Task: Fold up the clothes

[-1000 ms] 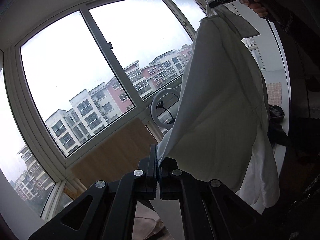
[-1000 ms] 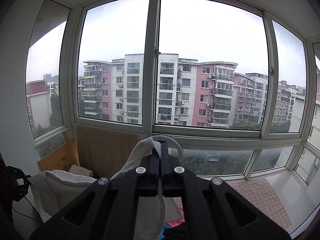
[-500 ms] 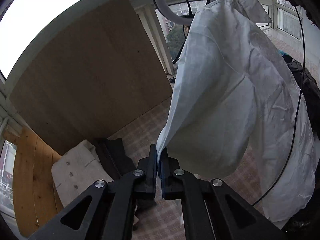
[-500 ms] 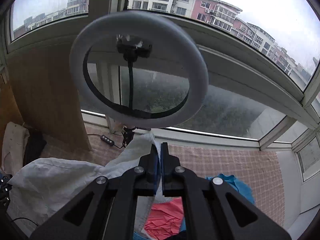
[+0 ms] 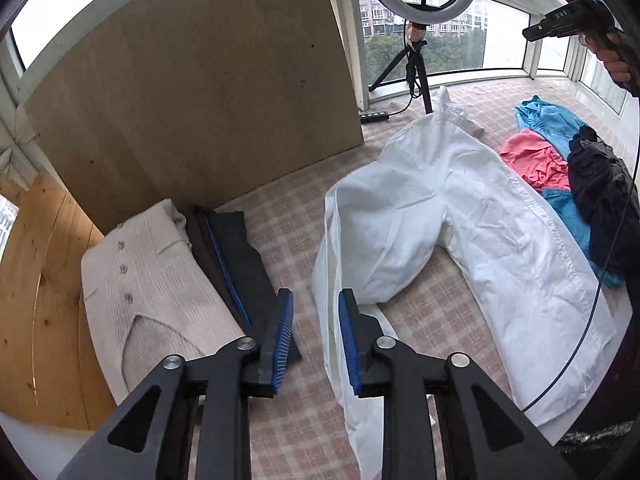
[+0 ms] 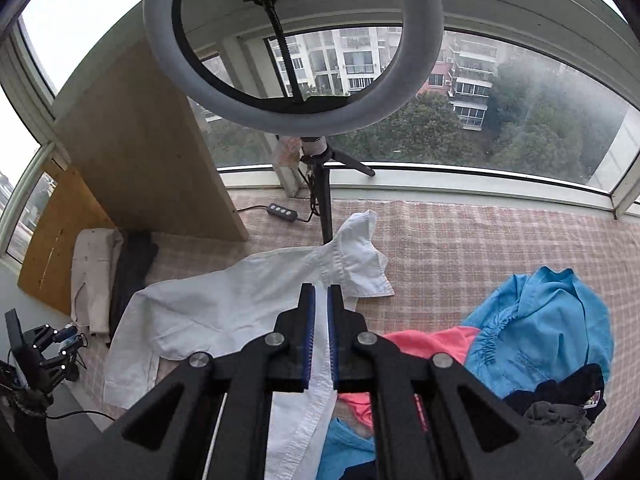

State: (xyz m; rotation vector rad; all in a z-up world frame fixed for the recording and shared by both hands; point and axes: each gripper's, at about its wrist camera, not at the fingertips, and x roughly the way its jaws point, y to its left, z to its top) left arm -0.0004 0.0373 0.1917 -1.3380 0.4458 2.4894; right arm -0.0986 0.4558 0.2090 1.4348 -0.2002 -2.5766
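We note the white shirt, a crisp woven cotton with stitched placket, spread rumpled across the middle of the checked surface. Left gripper is released, its ribbed blue pads wide apart above the hem. Right gripper: pads parted by a narrow gap, nothing between them. A ribbed beige knit lies folded at the left edge beside a plywood board.

White shirt hem hidden behind right gripper.
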